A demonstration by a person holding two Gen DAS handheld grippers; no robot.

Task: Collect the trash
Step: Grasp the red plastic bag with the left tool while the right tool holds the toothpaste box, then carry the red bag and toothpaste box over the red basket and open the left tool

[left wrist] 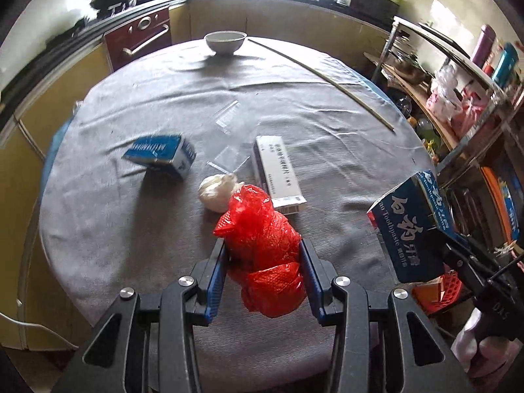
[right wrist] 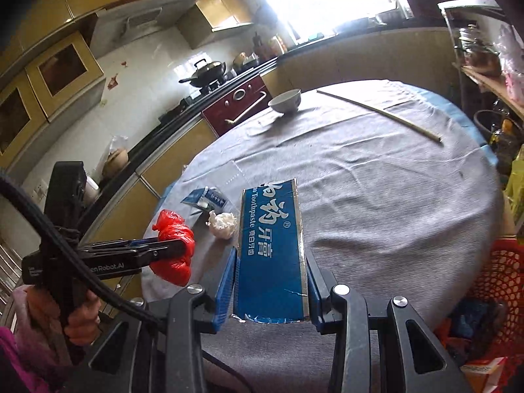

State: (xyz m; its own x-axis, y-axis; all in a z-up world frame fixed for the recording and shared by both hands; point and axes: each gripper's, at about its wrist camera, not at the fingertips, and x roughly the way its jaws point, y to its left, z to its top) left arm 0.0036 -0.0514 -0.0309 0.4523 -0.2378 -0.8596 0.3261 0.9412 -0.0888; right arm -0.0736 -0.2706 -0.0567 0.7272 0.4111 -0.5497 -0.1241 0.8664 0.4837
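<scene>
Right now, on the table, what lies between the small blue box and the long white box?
In the left wrist view, between the small blue box and the long white box lie clear plastic wrappers on the grey cloth, with a crumpled white paper ball slightly nearer.

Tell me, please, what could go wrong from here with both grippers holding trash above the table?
1. The red plastic bag is soft and bulges past the left gripper; it might slip out on the way to the red basket.
2. The right gripper clamps the toothpaste box near one end only, so it could pivot or crush.
3. The crumpled tissue lies right beside the bag and might get dragged along.
</scene>
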